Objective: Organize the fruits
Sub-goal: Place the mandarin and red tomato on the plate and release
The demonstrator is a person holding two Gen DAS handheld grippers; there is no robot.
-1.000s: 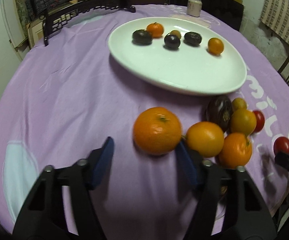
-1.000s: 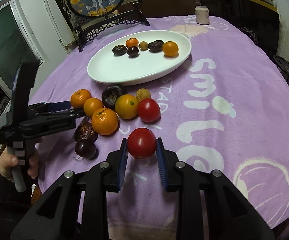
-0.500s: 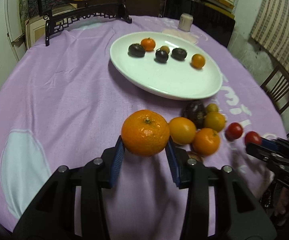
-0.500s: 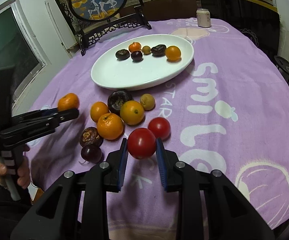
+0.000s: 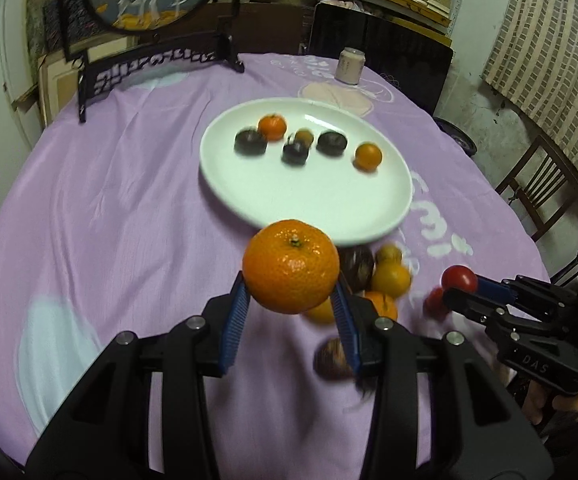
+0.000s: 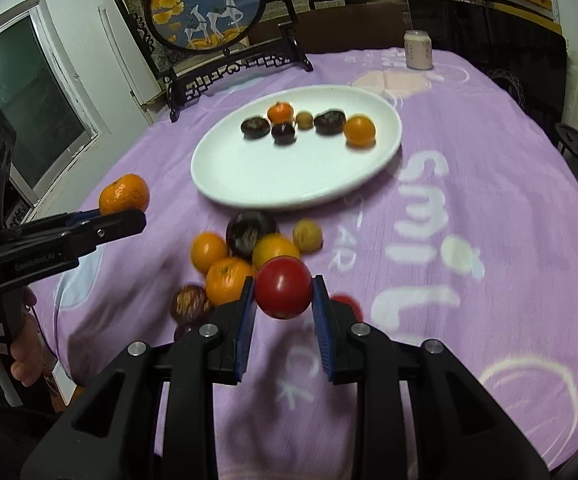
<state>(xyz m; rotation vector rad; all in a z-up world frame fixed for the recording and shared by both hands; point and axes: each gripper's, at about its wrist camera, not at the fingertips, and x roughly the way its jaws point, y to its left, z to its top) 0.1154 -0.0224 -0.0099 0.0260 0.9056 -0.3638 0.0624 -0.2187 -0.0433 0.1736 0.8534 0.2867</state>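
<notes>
My left gripper is shut on a large orange and holds it above the purple cloth, short of the white plate. My right gripper is shut on a red tomato, lifted over a loose pile of oranges, dark plums and another tomato. The white plate holds several small fruits in a row near its far rim. The left gripper with its orange also shows in the right wrist view, and the right gripper with its tomato in the left wrist view.
A round table under a purple cloth. A black-framed round deer screen stands at the far left edge. A small pale can stands at the far edge. Chairs stand around the table.
My left gripper closed on the large orange and lifted it up and toward the plate. My right gripper rose with the tomato it held throughout.
</notes>
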